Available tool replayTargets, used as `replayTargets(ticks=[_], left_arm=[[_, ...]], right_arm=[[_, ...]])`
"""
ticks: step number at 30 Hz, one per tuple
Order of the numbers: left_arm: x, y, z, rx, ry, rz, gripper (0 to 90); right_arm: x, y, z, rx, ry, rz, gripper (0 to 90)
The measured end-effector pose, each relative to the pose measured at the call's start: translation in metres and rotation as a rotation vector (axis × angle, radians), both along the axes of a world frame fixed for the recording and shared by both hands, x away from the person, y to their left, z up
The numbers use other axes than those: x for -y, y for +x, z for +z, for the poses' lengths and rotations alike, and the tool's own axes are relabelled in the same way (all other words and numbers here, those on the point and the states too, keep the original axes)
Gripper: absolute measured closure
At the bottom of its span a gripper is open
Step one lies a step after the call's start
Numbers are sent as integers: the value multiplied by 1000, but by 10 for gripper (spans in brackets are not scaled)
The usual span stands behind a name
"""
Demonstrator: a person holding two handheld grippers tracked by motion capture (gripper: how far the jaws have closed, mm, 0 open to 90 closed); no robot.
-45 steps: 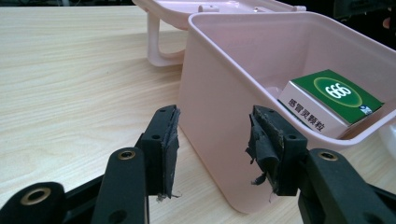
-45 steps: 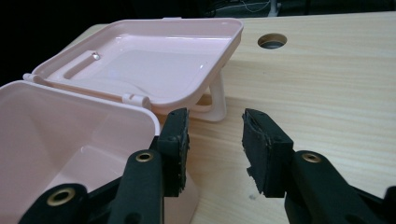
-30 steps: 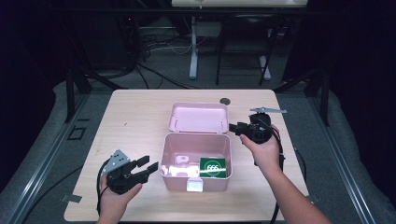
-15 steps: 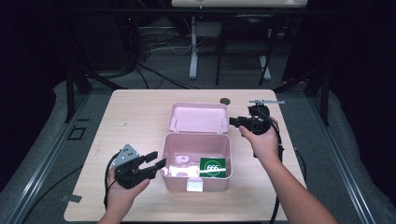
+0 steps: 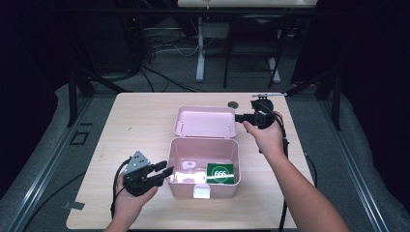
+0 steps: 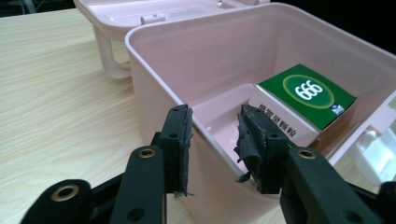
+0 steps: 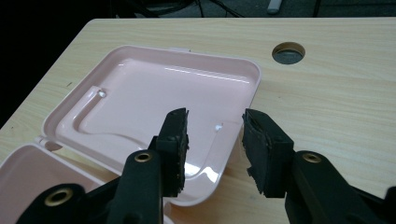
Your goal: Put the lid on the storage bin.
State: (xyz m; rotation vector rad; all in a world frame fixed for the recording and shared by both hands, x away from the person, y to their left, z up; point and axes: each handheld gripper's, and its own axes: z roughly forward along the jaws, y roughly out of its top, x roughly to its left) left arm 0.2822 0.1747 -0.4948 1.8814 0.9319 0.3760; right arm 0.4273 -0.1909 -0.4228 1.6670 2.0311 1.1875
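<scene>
Left gripper [image 6: 212,154] now straddles pink box [image 5: 203,164] wall, jaws just closing, not yet clamped; right gripper [image 7: 215,154] half-open, empty, at lid [image 7: 154,107] edge. Steady box, tip lid slowly.

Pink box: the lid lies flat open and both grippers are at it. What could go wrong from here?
1. The left gripper straddles the pink box's side wall, its jaws having just been closing; a one-sided pinch could tilt or drag the box.
2. The right gripper has the open lid's edge between its jaws, not yet pressed; a shallow grip may slip when the lid swings.
3. The green carton inside could shift if the box jerks.
</scene>
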Motion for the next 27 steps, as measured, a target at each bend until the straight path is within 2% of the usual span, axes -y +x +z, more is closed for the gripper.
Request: replayTargets(ticks=[8,14,23,27], left_arm=[[0,-1,-1,4,-5,2,650],[0,-1,-2,5,-13,6,651],[0,-1,-3,5,-18,5,650],[-1,-1,-3,4,-22,3,650]], right_arm=[[-6,18,-3,-55,-41,-11,631],[-10,30,-8,-101,-47,-31,645],[-13,45,-18,-141,-69,-60,662],[-11,52,-23,-160,-57,-80,686]])
